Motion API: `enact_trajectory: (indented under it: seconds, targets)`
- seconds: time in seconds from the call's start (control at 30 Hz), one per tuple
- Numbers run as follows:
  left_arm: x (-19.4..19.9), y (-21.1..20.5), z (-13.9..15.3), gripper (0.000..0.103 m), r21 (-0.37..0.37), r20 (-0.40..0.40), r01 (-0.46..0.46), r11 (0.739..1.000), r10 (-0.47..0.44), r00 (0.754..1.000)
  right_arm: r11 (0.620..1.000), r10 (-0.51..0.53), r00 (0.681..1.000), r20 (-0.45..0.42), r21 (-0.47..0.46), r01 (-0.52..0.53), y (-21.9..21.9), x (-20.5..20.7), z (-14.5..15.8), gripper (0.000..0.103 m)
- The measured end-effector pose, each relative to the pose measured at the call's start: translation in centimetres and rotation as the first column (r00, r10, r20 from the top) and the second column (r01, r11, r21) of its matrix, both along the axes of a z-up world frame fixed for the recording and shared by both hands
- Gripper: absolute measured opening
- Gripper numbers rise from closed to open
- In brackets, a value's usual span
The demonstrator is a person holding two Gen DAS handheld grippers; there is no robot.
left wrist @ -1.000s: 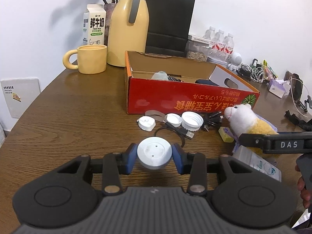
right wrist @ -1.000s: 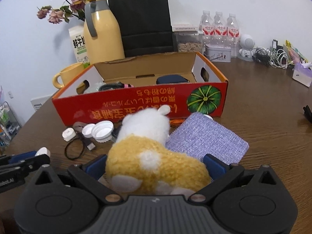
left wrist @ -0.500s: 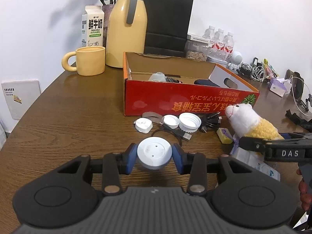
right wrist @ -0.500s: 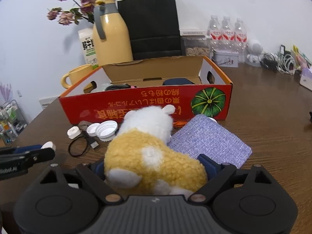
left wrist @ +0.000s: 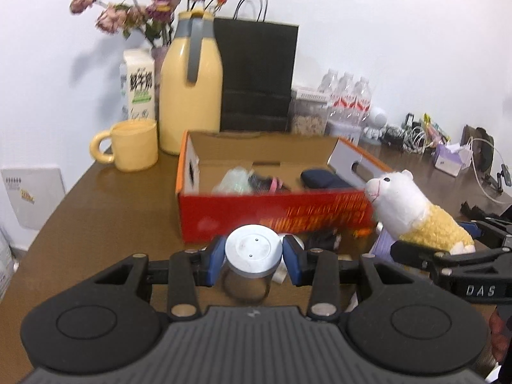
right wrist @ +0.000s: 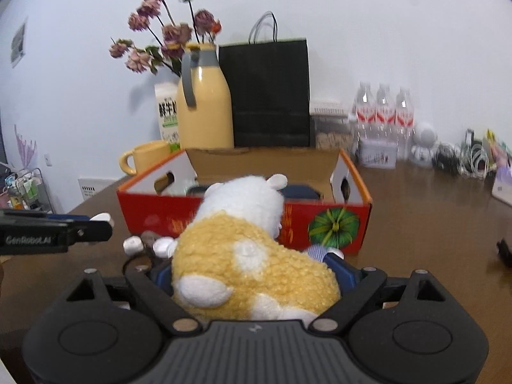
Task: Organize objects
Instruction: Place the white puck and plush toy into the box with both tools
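Jar (left wrist: 249,262) clamped at its white lid in my left gripper (left wrist: 253,256), above the table (left wrist: 96,217) before the red box (left wrist: 275,214); right gripper (right wrist: 256,275), jaws wide, just closed slightly, grips the plush (right wrist: 246,256) beside it

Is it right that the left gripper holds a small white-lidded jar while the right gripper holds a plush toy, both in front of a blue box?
Not quite: the box is red, as both wrist views show. The left gripper holds the white-lidded jar, and the right gripper holds the plush toy.
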State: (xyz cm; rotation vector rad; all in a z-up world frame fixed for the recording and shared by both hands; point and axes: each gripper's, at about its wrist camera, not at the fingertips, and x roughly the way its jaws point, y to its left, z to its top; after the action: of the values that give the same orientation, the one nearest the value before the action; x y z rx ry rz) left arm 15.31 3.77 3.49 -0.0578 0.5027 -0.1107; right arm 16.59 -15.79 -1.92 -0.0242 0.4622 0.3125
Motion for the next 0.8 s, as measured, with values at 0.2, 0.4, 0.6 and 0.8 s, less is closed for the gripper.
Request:
enact_trajectory:
  seconds: [0.2, 0.4, 0.6, 0.8]
  targets:
    - [3.2, -1.4, 2.2, 0.04, 0.002, 0.06, 0.016, 1.0, -0.016, 0.998, 1.0, 0.018, 0.996, 0.084, 0.0, -0.018, 0.0, 2.1, 2.0, 0.09]
    - [8.3, -2.5, 3.6, 0.04, -0.003, 0.09, 0.0, 1.0, 0.0, 0.996, 0.999, 0.038, 0.99, 0.137, 0.011, -0.04, 0.2, 6.5, 3.3, 0.09]
    - [13.8, -2.7, 3.4, 0.04, 0.002, 0.077, -0.044, 0.999, 0.044, 0.996, 0.998, 0.049, 0.986, 0.156, 0.016, -0.052, 1.0, 11.8, 3.0, 0.09]
    - [18.3, -2.3, 1.5, 0.04, 0.005, 0.035, -0.1, 0.995, 0.099, 0.994, 1.0, 0.013, 0.991, 0.131, 0.01, -0.015, 1.6, 16.8, 1.4, 0.09]
